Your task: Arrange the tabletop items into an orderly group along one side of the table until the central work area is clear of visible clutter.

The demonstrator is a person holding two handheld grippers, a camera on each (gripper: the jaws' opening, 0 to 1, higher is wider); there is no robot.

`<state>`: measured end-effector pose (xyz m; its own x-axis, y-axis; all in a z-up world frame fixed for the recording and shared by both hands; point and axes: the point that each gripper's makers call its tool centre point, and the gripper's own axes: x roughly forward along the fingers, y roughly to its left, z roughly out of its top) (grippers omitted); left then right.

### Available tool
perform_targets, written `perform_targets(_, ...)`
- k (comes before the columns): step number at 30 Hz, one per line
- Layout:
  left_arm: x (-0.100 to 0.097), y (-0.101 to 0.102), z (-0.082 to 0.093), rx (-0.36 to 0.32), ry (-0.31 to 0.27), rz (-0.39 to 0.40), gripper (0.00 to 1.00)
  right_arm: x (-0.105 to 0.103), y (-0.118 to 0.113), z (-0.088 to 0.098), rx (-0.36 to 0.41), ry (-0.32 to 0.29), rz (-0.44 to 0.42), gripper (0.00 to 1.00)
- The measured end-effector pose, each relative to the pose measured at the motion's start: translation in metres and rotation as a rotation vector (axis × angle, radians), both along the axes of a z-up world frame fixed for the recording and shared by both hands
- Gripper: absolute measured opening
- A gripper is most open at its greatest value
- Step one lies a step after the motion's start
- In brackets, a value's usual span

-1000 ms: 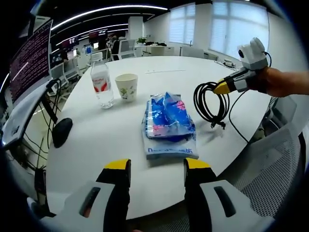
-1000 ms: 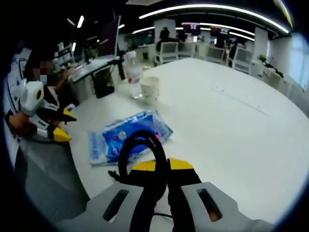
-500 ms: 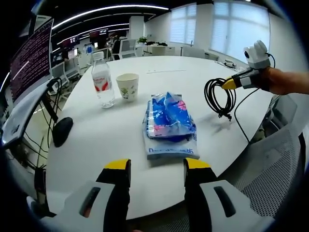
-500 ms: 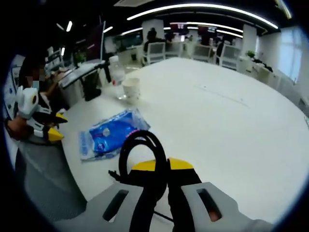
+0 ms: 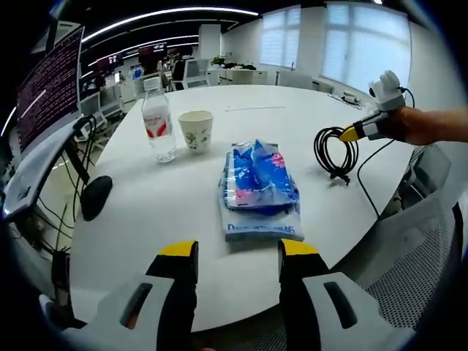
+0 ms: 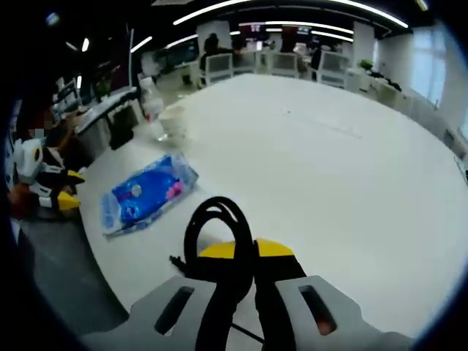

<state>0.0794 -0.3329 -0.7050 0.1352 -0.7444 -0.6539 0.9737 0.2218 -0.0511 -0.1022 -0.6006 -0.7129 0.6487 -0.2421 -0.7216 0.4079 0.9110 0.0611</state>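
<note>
A coiled black cable (image 5: pixel 335 153) hangs from my right gripper (image 5: pixel 354 134), which is shut on it above the right side of the round white table (image 5: pixel 161 212). The same cable (image 6: pixel 216 234) loops up between my right gripper's (image 6: pixel 246 250) jaws. A blue plastic packet (image 5: pixel 258 189) lies flat at the table's middle, and it shows again as the packet (image 6: pixel 143 193) at left. A water bottle (image 5: pixel 157 121) and a paper cup (image 5: pixel 196 131) stand upright side by side behind it. My left gripper (image 5: pixel 238 252) is open at the near edge, holding nothing.
A black mouse (image 5: pixel 94 197) lies near the table's left edge. Monitors and cables crowd a desk (image 5: pixel 33 172) to the left. A mesh chair (image 5: pixel 428 241) sits at the right. The far half of the table (image 6: pixel 351 146) is bare white surface. Office chairs (image 6: pixel 219 67) line the far side.
My right gripper has carried the cable farther right and away from the blue packet. The left gripper, packet, bottle and cup have stayed put.
</note>
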Motion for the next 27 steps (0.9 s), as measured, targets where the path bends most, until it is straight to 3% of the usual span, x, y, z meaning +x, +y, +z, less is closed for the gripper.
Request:
perform_targets(10, 0.000, 0.000, 0.000, 0.004, -0.001, -0.005, 0.43, 0.008, -0.013, -0.012, 0.006, 0.048, 0.014, 0.05)
perform_targets(21, 0.002, 0.001, 0.000, 0.004, -0.002, 0.010, 0.43, 0.016, -0.017, -0.033, -0.011, 0.147, 0.095, 0.05)
perform_targets(27, 0.004, 0.002, -0.001, 0.006, 0.000, 0.020, 0.43, 0.019, -0.017, -0.040, 0.011, 0.158, 0.108, 0.03)
